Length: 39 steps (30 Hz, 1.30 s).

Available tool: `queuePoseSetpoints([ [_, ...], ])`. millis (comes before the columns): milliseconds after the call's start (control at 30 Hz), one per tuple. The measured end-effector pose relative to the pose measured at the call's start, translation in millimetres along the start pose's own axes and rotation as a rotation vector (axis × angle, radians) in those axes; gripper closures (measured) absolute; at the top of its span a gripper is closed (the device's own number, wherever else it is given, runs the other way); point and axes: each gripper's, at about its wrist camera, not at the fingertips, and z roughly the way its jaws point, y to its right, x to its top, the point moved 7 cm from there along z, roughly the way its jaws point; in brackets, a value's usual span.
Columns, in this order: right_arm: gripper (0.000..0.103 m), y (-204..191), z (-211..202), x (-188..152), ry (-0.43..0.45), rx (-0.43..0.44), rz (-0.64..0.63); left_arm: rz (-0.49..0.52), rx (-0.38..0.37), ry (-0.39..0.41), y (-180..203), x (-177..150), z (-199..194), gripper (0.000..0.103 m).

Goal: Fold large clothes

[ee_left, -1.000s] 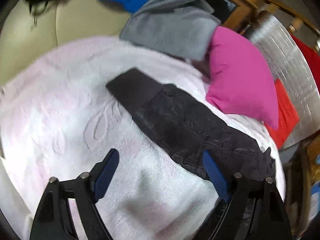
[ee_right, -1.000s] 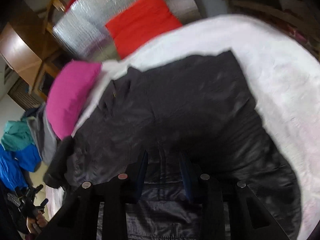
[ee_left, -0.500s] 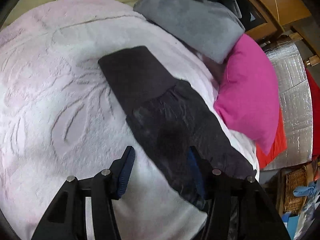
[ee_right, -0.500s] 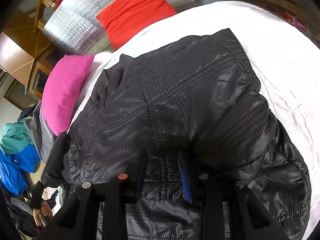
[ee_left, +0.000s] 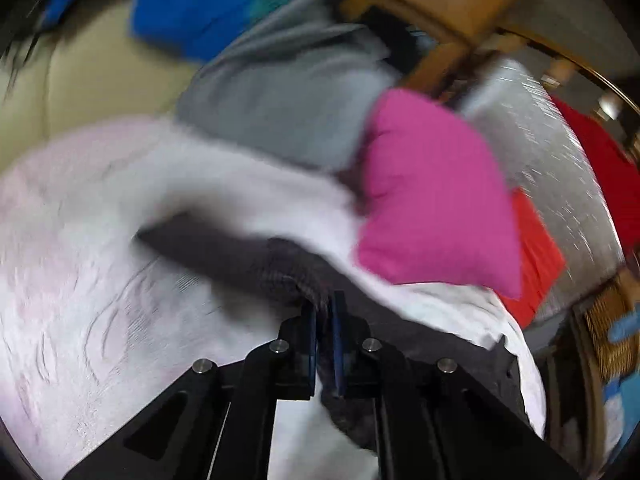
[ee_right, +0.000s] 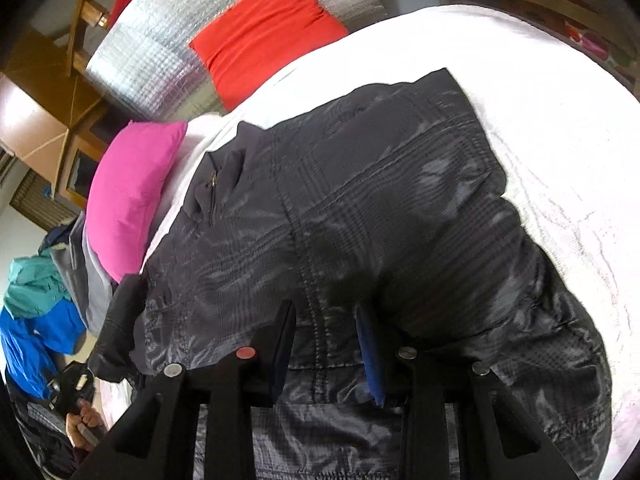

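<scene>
Jacket (ee_right: 380, 220), dark and glossy, lies spread on the white blanket (ee_right: 560, 120) of the bed, my left tongs (ee_left: 323, 316) clamped on its sleeve (ee_left: 224, 248), my right tongs (ee_right: 326, 344) parted above its body.

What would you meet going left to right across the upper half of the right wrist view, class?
Blue jacket → teal garment → pink pillow → red cushion → white blanket.
</scene>
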Motion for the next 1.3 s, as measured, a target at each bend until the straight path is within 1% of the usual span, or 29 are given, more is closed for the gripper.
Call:
queuePoseSetpoints([
  [67, 0.069, 3, -4, 2, 0.009, 0.002, 0.014, 0.067, -0.039, 0.027, 28, -1, -10, 0.097],
  [167, 0.069, 7, -11, 5, 0.033, -0.005, 0.022, 0.179, -0.106, 0.053, 77, -13, -25, 0.097],
  [267, 0.069, 11, -17, 7, 0.047, -0.002, 0.034, 0.271, -0.172, 0.055, 120, -34, -35, 0.098],
  [333, 0.069, 15, -20, 8, 0.053, 0.002, 0.05, 0.32, -0.22, 0.035, 147, -52, -37, 0.098],
  [433, 0.069, 20, -25, 10, 0.062, 0.004, 0.065, 0.398, -0.288, -0.019, 187, -86, -34, 0.098],
  [533, 0.069, 24, -28, 13, 0.068, 0.011, 0.083, 0.478, -0.353, -0.106, 222, -132, -26, 0.098],
  [667, 0.069, 31, -32, 17, 0.072, 0.028, 0.111, 0.583, -0.393, -0.209, 254, -191, -17, 0.098],
  [733, 0.069, 33, -33, 19, 0.071, 0.033, 0.121, 0.638, -0.4, -0.271, 265, -220, -9, 0.098],
  [833, 0.069, 35, -34, 20, 0.068, 0.045, 0.135, 0.708, -0.388, -0.386, 271, -259, -4, 0.098],
  [867, 0.069, 36, -34, 21, 0.068, 0.047, 0.137, 0.731, -0.375, -0.428, 267, -270, -3, 0.095],
  [900, 0.067, 35, -35, 20, 0.067, 0.049, 0.138, 0.758, -0.356, -0.473, 266, -278, 0, 0.088],
  [933, 0.067, 34, -35, 20, 0.067, 0.051, 0.139, 0.773, -0.352, -0.502, 263, -283, -2, 0.084],
  [967, 0.067, 34, -35, 20, 0.066, 0.053, 0.138, 0.781, -0.361, -0.518, 261, -283, -5, 0.075],
  [1000, 0.067, 34, -35, 20, 0.065, 0.055, 0.137, 0.782, -0.38, -0.521, 257, -281, -11, 0.062],
  [1033, 0.066, 33, -35, 20, 0.061, 0.063, 0.139, 0.781, -0.413, -0.494, 256, -272, -21, 0.057],
  [1067, 0.065, 32, -35, 19, 0.057, 0.072, 0.142, 0.781, -0.437, -0.462, 255, -262, -30, 0.045],
  [1100, 0.059, 30, -35, 19, 0.051, 0.088, 0.145, 0.779, -0.469, -0.415, 254, -249, -42, 0.035],
  [1133, 0.055, 29, -35, 18, 0.048, 0.1, 0.145, 0.773, -0.495, -0.382, 253, -237, -50, 0.032],
  [1167, 0.05, 26, -36, 18, 0.049, 0.113, 0.144, 0.764, -0.518, -0.351, 251, -226, -58, 0.03],
  [1200, 0.045, 23, -37, 17, 0.052, 0.126, 0.139, 0.753, -0.531, -0.32, 247, -213, -65, 0.029],
  [1233, 0.044, 19, -38, 17, 0.055, 0.139, 0.133, 0.738, -0.519, -0.279, 242, -197, -68, 0.028],
  [1267, 0.039, 15, -37, 16, 0.05, 0.151, 0.125, 0.724, -0.491, -0.253, 234, -184, -66, 0.026],
  [1300, 0.035, 12, -36, 15, 0.045, 0.157, 0.12, 0.697, -0.443, -0.225, 222, -169, -61, 0.025],
])
